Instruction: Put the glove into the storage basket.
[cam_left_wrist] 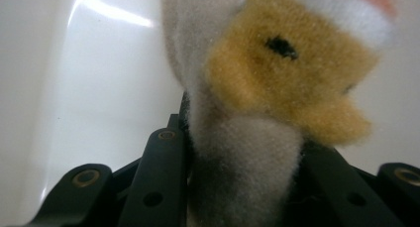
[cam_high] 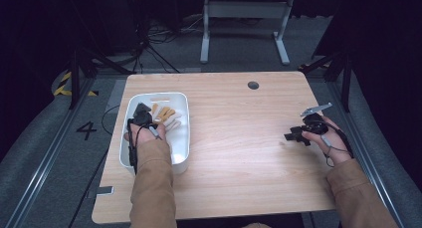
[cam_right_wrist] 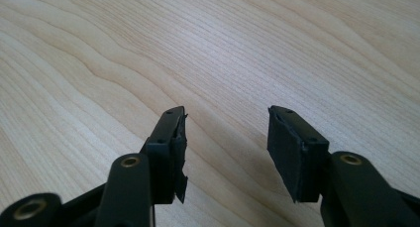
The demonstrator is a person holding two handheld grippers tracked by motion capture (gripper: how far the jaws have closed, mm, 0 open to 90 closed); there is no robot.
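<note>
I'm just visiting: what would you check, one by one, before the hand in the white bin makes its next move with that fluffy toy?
1. Left gripper closed on the plush toy: ok, the toy's pale part sits pinched between the jaws.
2. Toy inside the white bin: ok, the high view shows toy and gripper over the bin's inside.
3. Toy resting on the bin floor: cannot tell.
4. Right gripper empty: ok, the jaws stand apart with bare table between them.
5. Right hand out of the way: ok, it sits near the table's right edge, far from the bin.
</note>
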